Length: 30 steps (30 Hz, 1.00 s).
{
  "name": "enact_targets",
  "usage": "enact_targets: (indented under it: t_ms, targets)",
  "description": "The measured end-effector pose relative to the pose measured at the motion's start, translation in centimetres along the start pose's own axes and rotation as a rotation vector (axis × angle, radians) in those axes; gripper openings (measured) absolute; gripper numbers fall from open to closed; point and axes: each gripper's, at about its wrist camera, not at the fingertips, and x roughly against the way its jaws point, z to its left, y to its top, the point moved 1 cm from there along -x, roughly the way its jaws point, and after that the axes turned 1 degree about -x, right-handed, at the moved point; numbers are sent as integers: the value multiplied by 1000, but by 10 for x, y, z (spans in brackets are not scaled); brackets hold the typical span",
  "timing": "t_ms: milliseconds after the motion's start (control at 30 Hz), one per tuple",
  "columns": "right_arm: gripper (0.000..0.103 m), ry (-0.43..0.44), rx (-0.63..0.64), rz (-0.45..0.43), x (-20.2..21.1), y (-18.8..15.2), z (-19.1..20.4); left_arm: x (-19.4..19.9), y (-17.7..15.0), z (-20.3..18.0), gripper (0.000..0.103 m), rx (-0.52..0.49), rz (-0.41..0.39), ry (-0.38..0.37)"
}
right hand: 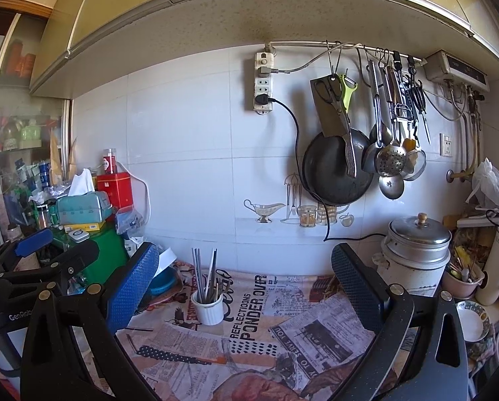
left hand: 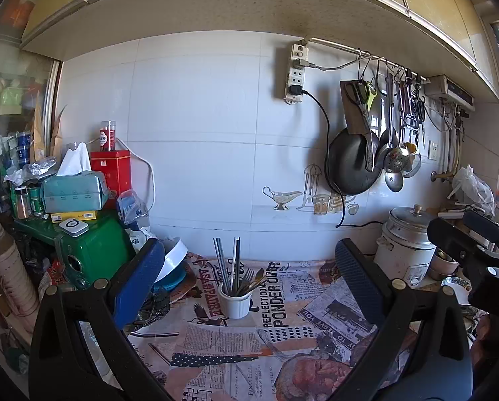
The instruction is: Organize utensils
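Left claw: fingers spread wide, nothing between them, filling the lower part of the left wrist view over the surface, which is covered in newspaper-print cloth. Right claw: likewise wide open and empty, lower part of the right wrist view; it also shows at the right edge of the left wrist view, as the left claw shows at the lower left edge of the right wrist view. Far left: shelves of bottles and jars behind glass. Left of centre: green box bearing a teal tissue box, with a red tin behind it; a white bowl on a blue one, partly hidden by the left finger. Centre, between the fingers in both views: white ribbed cup upright on the cloth, near the tiled wall, holding chopsticks, a fork and other utensils too small to tell. Upper centre: power strip on the wall, black cord running down. Upper right: rail of hooks carrying a cleaver, scissors, a black pan, ladles and a skimmer. Right: rice cooker with metal lid on the surface; plastic bag behind; pink pot of utensils and a patterned dish at the right edge.
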Motion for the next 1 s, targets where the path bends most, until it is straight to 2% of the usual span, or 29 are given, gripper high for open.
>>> enact_targets:
  t_ms: [1000]
  targets:
    - [103, -19, -12, 3, -7, 1, 2, -3, 1, 0, 102, -8, -3, -50]
